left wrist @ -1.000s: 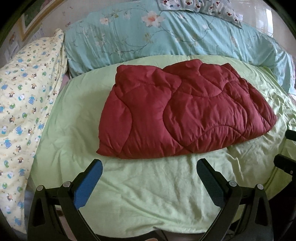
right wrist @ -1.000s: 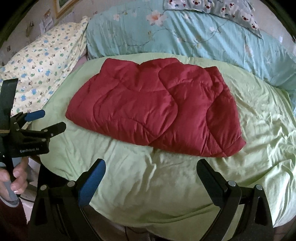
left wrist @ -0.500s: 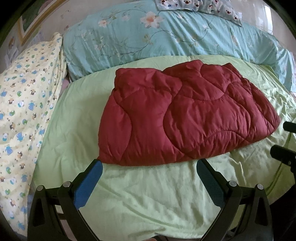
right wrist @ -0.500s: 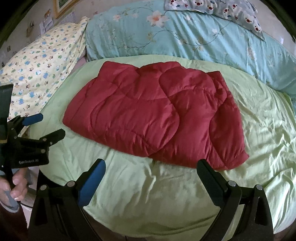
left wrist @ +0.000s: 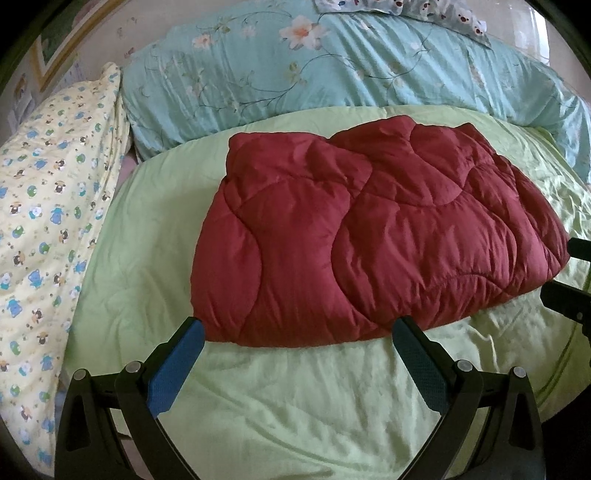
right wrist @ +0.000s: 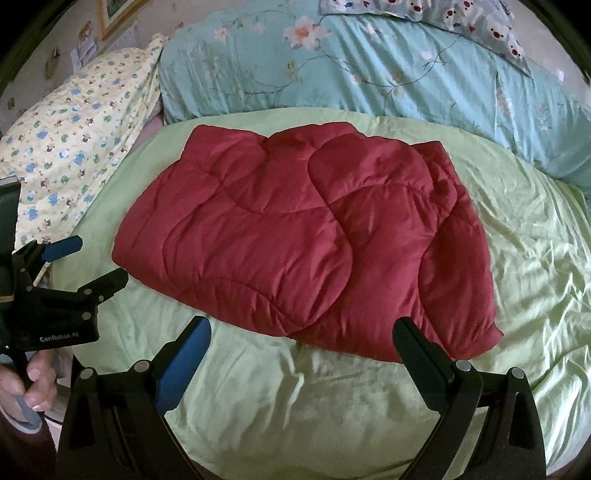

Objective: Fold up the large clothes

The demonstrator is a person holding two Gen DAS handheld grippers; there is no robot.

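Observation:
A dark red quilted padded garment (left wrist: 369,240) lies folded flat on the light green bed sheet (left wrist: 295,406); it also shows in the right wrist view (right wrist: 295,243). My left gripper (left wrist: 295,328) is open and empty, its fingertips just short of the garment's near edge. My right gripper (right wrist: 301,328) is open and empty, its fingertips at the garment's near right edge. The left gripper also shows at the left of the right wrist view (right wrist: 88,262), held by a hand, open. Part of the right gripper shows at the right edge of the left wrist view (left wrist: 569,280).
A rolled turquoise floral duvet (left wrist: 332,66) lies along the far side of the bed. A yellow patterned pillow (left wrist: 48,221) lies at the left. A bear-print pillow (right wrist: 461,18) sits on the duvet. The bed's near edge (right wrist: 258,465) is close below the grippers.
Both grippers have moved forward toward the red garment, whose near edge now reaches their fingertips. Both stay open. The garment has not moved.

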